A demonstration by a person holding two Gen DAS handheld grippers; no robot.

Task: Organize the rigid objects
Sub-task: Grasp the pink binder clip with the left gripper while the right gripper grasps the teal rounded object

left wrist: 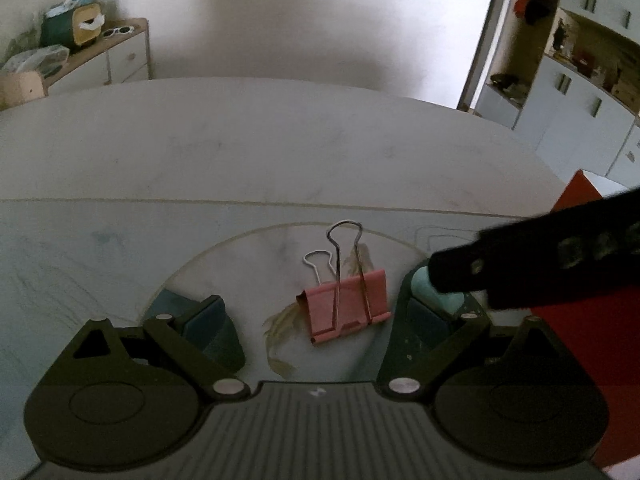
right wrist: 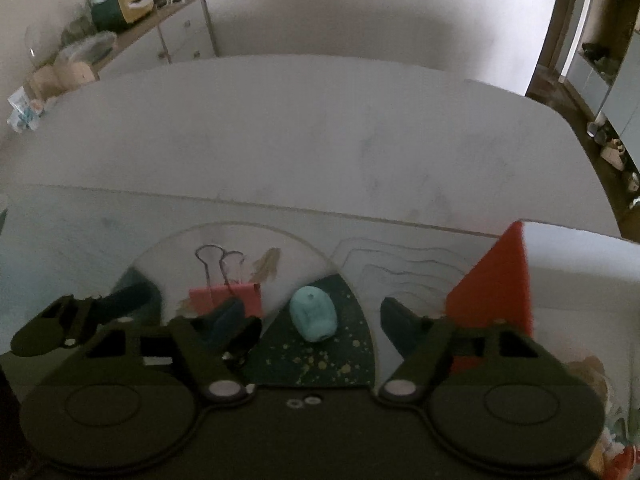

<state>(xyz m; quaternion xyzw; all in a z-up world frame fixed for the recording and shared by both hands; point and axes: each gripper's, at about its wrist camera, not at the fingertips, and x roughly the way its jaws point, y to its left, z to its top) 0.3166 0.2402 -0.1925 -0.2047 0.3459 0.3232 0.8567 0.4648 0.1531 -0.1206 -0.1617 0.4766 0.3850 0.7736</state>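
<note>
A pink binder clip [left wrist: 346,306] with its wire handles up lies on the patterned mat [left wrist: 100,248]. My left gripper [left wrist: 320,310] stands open around it, the fingers well apart from its sides. A small teal lump [right wrist: 314,314] rests on the mat's dark speckled patch. My right gripper [right wrist: 312,322] is low over it, and its pads do not touch the lump. In the left wrist view the right gripper [left wrist: 520,264] reaches in from the right and covers most of the teal lump [left wrist: 438,300]. The clip [right wrist: 224,294] also shows in the right wrist view, with the left gripper [right wrist: 120,300] beside it.
A red box [right wrist: 496,280] stands close on the right of the right gripper, also seen as the red box [left wrist: 580,320] in the left wrist view. A white table [left wrist: 280,140] stretches beyond the mat. A dresser [left wrist: 120,52] with tissue boxes stands far left, cabinets [left wrist: 580,112] far right.
</note>
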